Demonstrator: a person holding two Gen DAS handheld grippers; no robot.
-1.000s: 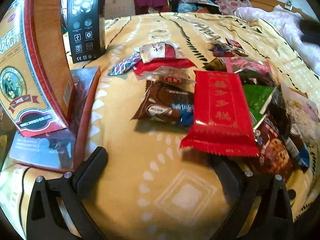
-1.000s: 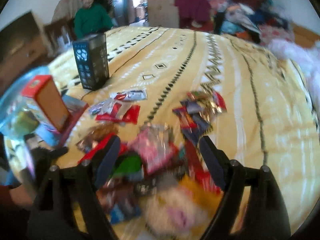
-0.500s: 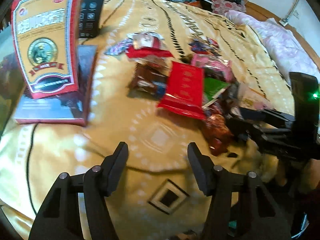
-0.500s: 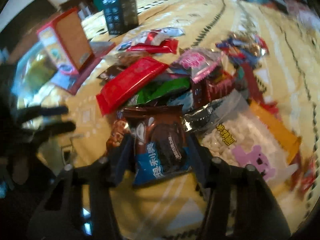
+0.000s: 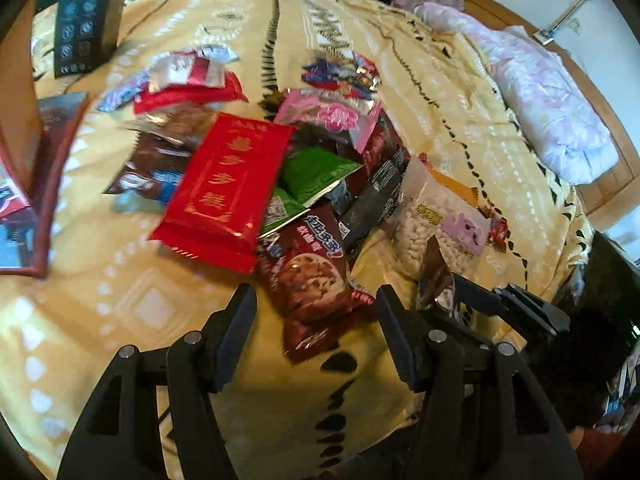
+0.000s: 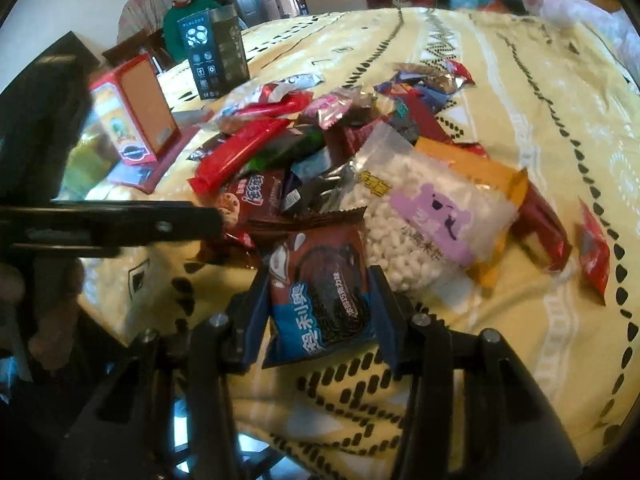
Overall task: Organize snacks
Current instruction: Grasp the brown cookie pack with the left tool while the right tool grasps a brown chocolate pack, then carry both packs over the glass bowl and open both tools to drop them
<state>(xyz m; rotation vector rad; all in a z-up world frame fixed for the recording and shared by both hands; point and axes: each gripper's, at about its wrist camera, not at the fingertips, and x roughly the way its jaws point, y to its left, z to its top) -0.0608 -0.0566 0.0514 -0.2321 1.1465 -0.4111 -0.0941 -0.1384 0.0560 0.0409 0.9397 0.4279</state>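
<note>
Yellow blanket [image 5: 168, 320] (black-and-white motifs), red packet [image 5: 228, 188], green packet [image 5: 316, 168]

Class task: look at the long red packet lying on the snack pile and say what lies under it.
Under the long red packet a green packet and a brown packet stick out; anything beneath its middle is covered.

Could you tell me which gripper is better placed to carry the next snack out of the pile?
The right gripper: it is already shut on the cookie packet. The left gripper is open, holding nothing, at the pile's near edge.
</note>
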